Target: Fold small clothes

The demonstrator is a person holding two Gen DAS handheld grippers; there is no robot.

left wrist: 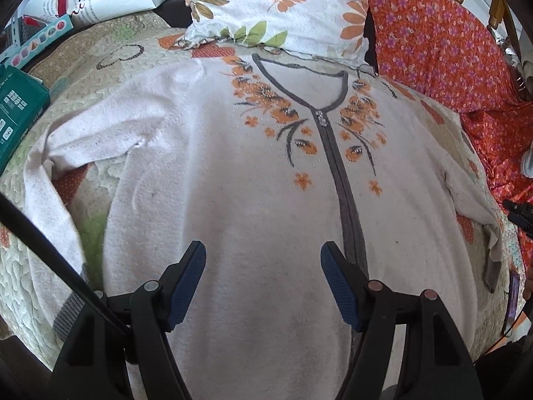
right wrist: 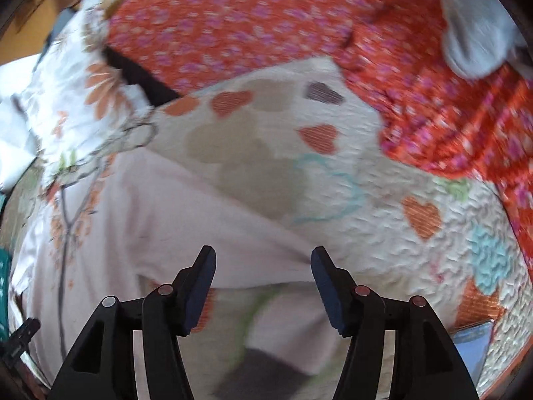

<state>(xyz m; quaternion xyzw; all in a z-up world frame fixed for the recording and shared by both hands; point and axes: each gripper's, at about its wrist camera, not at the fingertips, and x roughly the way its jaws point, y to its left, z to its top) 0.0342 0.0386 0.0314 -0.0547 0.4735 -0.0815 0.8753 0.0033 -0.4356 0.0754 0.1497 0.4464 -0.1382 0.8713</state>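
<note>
1. Both claws gape empty: left claw (left wrist: 263, 260), right claw (right wrist: 263, 265).
2. Cardigan (left wrist: 233, 183) fills frame centre, flat on the quilted bed (right wrist: 383, 240).
3. Soft, light, floppy knit; I'd pinch a sleeve (left wrist: 46, 180) edge.

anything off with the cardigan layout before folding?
Mostly flat, zipped, front up. The cardigan has one sleeve bent at the elbow with a bunched crease, unlike the straighter sleeve on the other side. No damage or spill visible.

Bare quilt (right wrist: 383, 233) beside the cardigan (left wrist: 233, 183) gives free room; pillow (left wrist: 283, 3) crowds its collar; red cloth (left wrist: 449, 50) borders one side; boxes (left wrist: 20, 106) the other.
</note>
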